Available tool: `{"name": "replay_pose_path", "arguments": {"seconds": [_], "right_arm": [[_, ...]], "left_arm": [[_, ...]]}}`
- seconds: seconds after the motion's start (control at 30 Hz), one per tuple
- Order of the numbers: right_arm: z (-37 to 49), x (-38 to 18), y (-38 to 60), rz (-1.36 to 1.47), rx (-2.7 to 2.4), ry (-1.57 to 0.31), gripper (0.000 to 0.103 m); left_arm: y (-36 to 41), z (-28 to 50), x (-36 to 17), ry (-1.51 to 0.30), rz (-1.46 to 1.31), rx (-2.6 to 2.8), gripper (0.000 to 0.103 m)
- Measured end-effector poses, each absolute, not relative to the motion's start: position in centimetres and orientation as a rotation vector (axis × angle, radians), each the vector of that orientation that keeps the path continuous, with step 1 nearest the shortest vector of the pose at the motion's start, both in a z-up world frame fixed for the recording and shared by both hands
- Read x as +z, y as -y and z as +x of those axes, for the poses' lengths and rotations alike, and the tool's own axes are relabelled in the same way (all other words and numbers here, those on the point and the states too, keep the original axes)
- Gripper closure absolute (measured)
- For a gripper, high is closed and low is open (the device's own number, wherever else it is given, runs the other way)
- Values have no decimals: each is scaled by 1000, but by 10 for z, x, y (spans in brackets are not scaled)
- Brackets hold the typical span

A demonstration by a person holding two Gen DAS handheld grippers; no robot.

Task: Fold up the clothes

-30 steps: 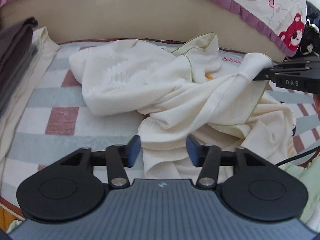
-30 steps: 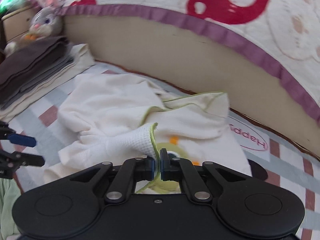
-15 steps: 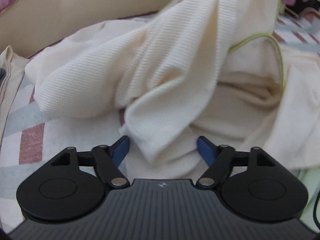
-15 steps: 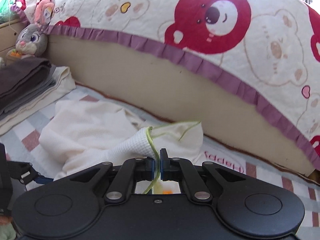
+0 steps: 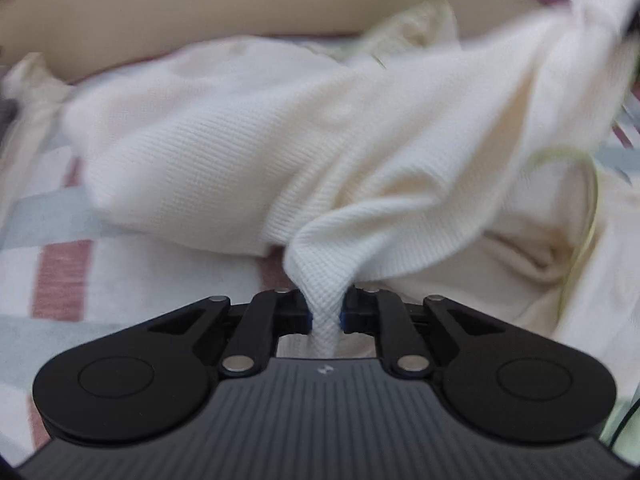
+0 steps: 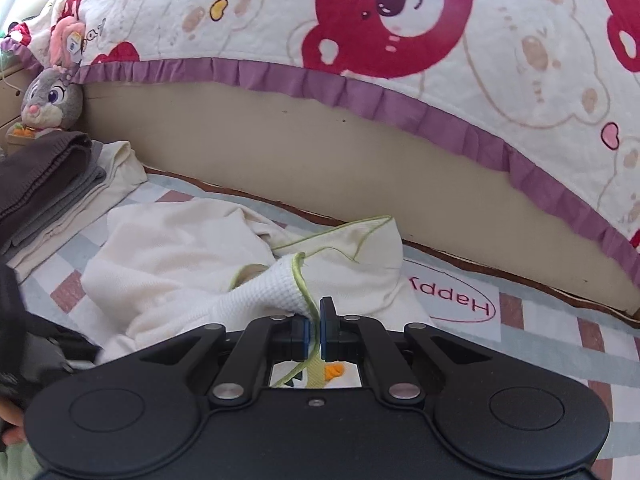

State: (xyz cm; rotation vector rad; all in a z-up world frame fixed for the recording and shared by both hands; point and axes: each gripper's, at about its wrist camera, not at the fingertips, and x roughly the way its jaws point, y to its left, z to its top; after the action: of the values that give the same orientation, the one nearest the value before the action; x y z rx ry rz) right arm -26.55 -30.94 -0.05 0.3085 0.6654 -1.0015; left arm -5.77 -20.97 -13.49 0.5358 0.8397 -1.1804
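Two grippers, left gripper (image 5: 325, 316) and right gripper (image 6: 314, 338), pinch one cream garment (image 5: 248, 152).

Both views look forward along their own gripper's fingers and down onto the checked mat (image 6: 560, 344). The left wrist view sits close over the cream garment (image 5: 248, 152). The right wrist view takes in more, up to the bear quilt (image 6: 360, 20). Both share the garment and the beige bed side (image 5: 200, 12).

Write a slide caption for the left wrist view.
Left gripper, jaws just closed, pinches a fold of the cream garment lying on the checked sheet.
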Motion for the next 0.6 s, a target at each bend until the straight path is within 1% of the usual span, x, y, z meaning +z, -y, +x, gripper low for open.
{"name": "replay_pose_path", "arguments": {"seconds": [0.13,0.23,0.3,0.4,0.47,0.53,0.57,0.6], "right_arm": [[-262,-1,305,255,-1019,-673,99],[-258,4,303,241,-1020,-649,99],[-256,10,302,245,-1010,-618,99],[-253,18,295,266,-928,-544,99],[-246,15,290,279,-826,-540,98],[-237,8,284,293,-727,-564,93],[-232,0,282,295,-721,-604,88],[-226,-8,279,297,-715,-643,70]], "left_arm": [[181,-57,-92,-721,436,-1141,93],[147,-55,-54,-622,337,-1140,93],[121,-49,-33,-587,235,-1117,93],[82,-34,-14,-561,78,-1034,92],[69,-23,-23,-628,31,-939,92],[64,-9,-41,-743,26,-839,91],[66,1,-55,-825,51,-805,91],[69,10,-67,-888,57,-781,91]]}}
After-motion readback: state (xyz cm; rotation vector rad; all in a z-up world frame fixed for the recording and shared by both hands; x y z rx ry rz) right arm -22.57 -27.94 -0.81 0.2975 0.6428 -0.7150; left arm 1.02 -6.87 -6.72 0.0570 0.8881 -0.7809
